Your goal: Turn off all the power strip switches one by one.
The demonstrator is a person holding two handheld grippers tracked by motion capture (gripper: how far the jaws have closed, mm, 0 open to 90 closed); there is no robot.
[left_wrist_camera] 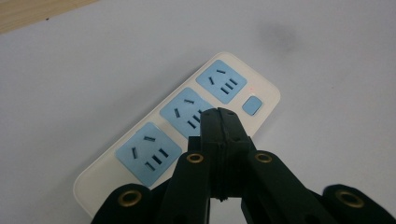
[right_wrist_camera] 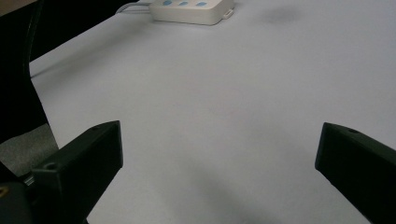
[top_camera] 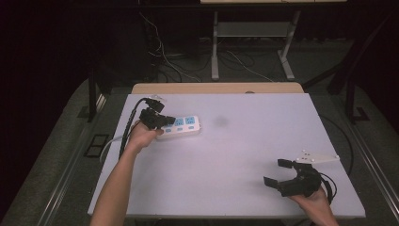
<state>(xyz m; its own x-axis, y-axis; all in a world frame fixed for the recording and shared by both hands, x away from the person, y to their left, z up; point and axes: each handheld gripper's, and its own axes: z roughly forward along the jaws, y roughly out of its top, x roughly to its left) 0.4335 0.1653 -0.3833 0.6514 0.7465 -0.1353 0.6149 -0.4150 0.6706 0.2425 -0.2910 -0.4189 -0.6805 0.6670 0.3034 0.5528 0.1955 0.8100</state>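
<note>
Strip [top_camera: 181, 126] lies at about ten o'clock on the white table [top_camera: 226, 160], its three blue sockets up and a blue button at its far end. Nearest the person, at five o'clock, the right gripper [top_camera: 277, 172] rests with jaws wide apart and bare table between them. Farther off, the left gripper [left_wrist_camera: 219, 122] hangs over the strip's middle socket, jaws pressed together on nothing. A grey smudge [top_camera: 220, 121] marks the table just past the strip. Beyond the far edge, cables [top_camera: 164, 61] trail on the floor.
</note>
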